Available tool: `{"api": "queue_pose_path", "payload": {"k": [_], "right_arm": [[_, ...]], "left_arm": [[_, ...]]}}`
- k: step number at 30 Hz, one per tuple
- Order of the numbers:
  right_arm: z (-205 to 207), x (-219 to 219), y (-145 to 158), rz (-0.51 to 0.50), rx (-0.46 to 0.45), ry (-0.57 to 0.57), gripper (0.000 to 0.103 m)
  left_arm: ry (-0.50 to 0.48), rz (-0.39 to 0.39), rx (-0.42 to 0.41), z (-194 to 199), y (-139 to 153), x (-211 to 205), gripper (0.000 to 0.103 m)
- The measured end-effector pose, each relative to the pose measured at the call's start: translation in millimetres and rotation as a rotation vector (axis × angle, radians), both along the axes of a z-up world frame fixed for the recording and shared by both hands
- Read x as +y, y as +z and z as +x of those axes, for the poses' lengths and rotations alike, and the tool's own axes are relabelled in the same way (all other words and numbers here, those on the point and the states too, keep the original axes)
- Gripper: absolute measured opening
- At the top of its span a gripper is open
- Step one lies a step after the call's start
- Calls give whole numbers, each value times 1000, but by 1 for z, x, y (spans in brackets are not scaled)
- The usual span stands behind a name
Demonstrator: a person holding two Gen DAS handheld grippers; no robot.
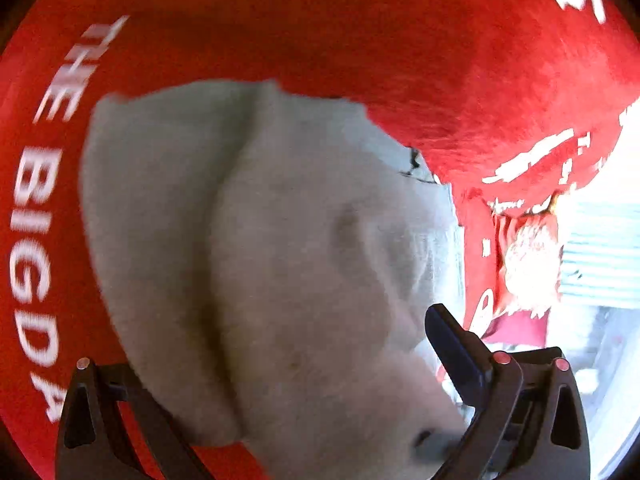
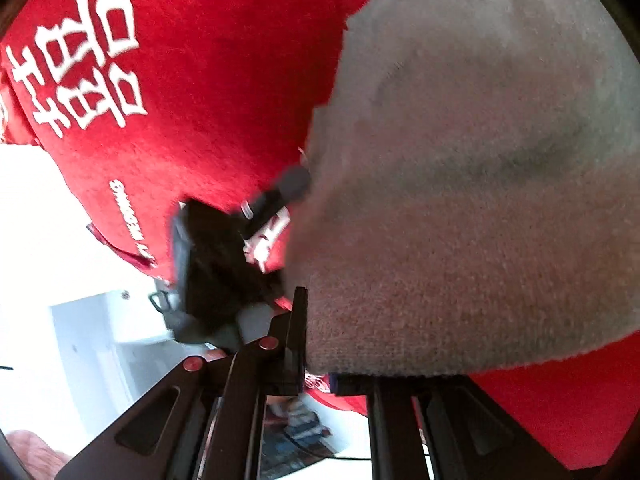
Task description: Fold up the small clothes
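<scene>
Grey knit garment half-hidden between my two hand-held grippers, over a red cloth.

Both views are blurred, and the grey garment [image 1: 256, 248] fills so much of each that I cannot make out its whole shape or what kind of piece it is. It lies on a red cloth [image 1: 360, 40] with white lettering that runs out of frame. My left hand-held gripper [image 1: 256, 376] points steeply down with its jaws standing wide; the garment lies between them, but the left finger is covered, so I cannot tell if it touches. My right hand-held gripper [image 2: 316, 340] is clamped tight on the garment's edge, tilted gently downward, the cloth draping over its right finger. In the right wrist view a dark blurred shape [image 2: 216, 264] shows past the garment.
</scene>
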State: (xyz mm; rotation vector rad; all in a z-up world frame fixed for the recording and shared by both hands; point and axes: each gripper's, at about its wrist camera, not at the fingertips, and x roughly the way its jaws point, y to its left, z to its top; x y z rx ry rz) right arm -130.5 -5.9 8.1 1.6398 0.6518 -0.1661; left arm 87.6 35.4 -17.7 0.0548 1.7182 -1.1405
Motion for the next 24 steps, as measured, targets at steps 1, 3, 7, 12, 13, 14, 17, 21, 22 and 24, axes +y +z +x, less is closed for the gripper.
{"api": "queue_pose_path", "payload": {"k": [1, 3, 7, 12, 13, 14, 17, 21, 22, 24], "right_arm": [[0, 2, -3, 5, 10, 9, 8], [-2, 7, -9, 18, 27, 22, 8], [-6, 11, -17, 11, 110, 89, 13], [-18, 8, -25, 24, 270, 253, 66], [-22, 5, -20, 3, 278, 277, 66], [-26, 0, -14, -19, 277, 298, 66], [-37, -23, 8, -109, 288, 302, 66], [-38, -67, 28, -272, 366, 222, 16], [-36, -75, 28, -296, 385, 211, 5], [-28, -92, 24, -347, 413, 192, 5]], "left_arm": [[-19, 6, -23, -3, 0, -6, 84], [-58, 51, -71, -10, -3, -14, 54], [-101, 108, -132, -19, -13, -17, 46], [-94, 138, -150, -22, -15, -19, 46], [-98, 145, -156, -23, -14, -20, 46], [-104, 146, -164, -25, -13, -22, 46], [-115, 154, -187, -29, -10, -26, 46], [-113, 165, -211, -31, -9, -26, 46], [-115, 166, -221, -32, -8, -27, 45], [-120, 163, -245, -36, -6, -30, 37]]}}
